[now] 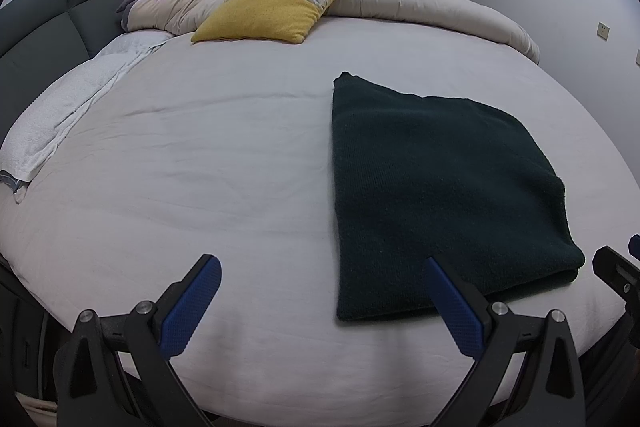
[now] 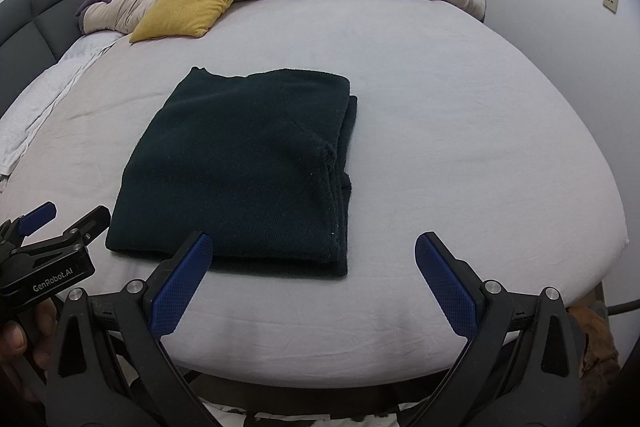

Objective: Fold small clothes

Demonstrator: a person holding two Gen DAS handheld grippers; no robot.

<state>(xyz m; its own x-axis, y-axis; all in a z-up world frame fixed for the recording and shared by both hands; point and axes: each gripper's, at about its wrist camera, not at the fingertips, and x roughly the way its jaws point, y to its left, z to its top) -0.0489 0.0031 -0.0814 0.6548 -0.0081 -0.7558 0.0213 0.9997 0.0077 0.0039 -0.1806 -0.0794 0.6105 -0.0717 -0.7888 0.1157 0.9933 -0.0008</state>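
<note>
One dark sweater (image 2: pixel 236 167) lies folded square on the bed (image 2: pixel 460 107); we judge folding essentially done, left gripper (image 1: pixel 324 301) and right gripper (image 2: pixel 314 277) both spread wide, empty.

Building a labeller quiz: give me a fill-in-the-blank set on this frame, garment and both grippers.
1. The dark green knitted garment lies ____ on the pale grey bedsheet.
2. The left gripper has its jaws ____.
3. The right gripper holds ____.
4. The cushion with a patterned band is ____ in colour.

Missing words: folded; open; nothing; yellow
</note>
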